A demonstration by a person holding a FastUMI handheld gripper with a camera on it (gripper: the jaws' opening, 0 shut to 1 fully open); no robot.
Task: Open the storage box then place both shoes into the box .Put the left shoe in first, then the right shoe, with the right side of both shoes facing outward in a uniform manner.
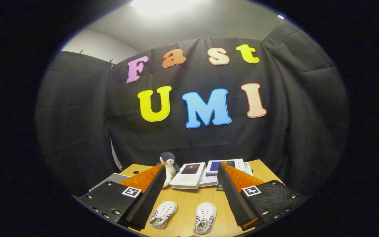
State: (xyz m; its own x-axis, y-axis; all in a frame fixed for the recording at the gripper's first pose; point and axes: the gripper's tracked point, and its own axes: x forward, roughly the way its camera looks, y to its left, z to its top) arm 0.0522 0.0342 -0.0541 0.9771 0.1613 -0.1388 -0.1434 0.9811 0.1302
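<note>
Two small white shoes [183,215] lie side by side on the wooden table [258,171], low between the fingers. The gripper [189,194] is spread wide and holds nothing. Beyond the shoes sit books [189,174] and a toy penguin [169,166]. Both shoes look alike, so grabbing the wrong one first is an easy slip.

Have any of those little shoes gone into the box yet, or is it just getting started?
Just starting, it seems. Both shoes, one and the other, lie on the table between the open fingers of the gripper, which hold nothing. I see no storage box here, so opening it and packing both shoes looks left to do.
</note>
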